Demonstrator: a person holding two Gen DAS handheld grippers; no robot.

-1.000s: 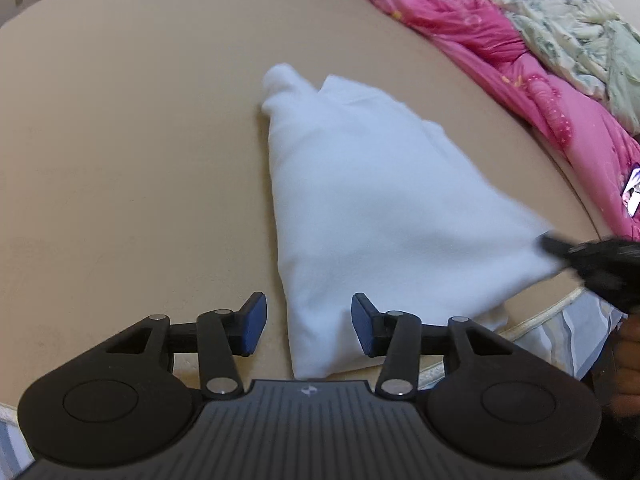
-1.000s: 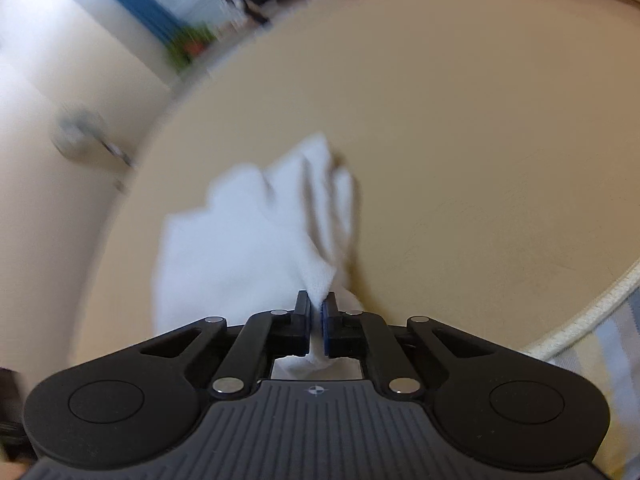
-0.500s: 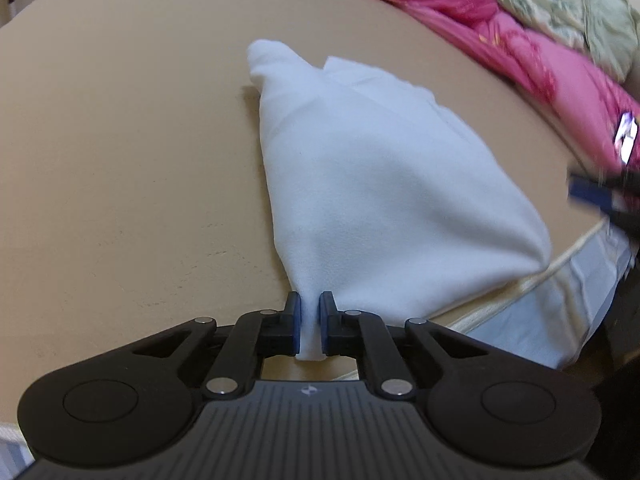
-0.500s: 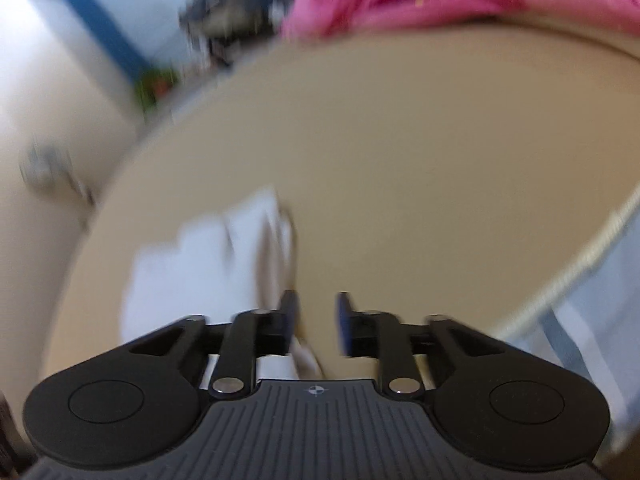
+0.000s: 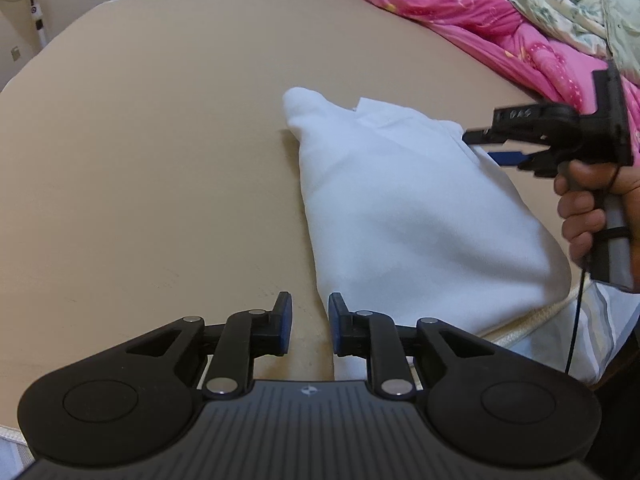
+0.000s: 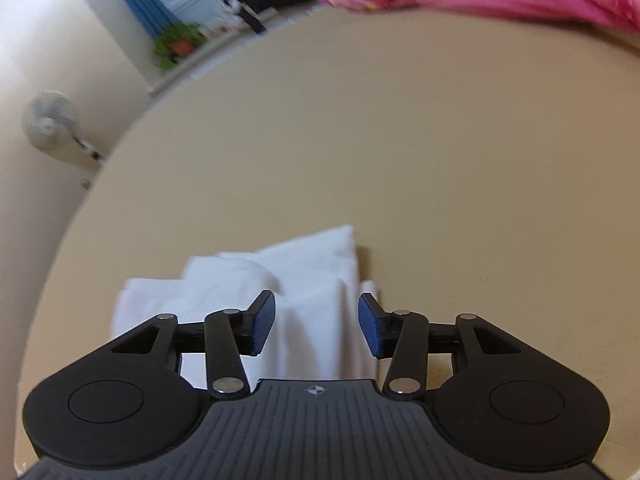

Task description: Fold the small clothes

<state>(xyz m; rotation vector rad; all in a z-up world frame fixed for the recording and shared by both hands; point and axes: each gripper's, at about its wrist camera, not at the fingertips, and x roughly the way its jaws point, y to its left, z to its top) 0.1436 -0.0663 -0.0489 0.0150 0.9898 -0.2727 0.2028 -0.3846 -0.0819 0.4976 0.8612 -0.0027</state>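
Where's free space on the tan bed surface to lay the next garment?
Bare: the wide tan surface left of and beyond the white garment. Crowded: the far right edge under the pink quilt, and the near edge by the right hand-held gripper.

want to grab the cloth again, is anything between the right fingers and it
Nothing visible is. The right gripper, just opened, hovers with fingers apart over the white cloth, nothing between them and it.

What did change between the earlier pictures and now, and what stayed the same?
The right gripper let go of the white garment; its jaws have just been opening and it moved along the cloth. The left gripper pinched the near edge, then let go, its jaws just opening. The garment stays folded on the tan board.
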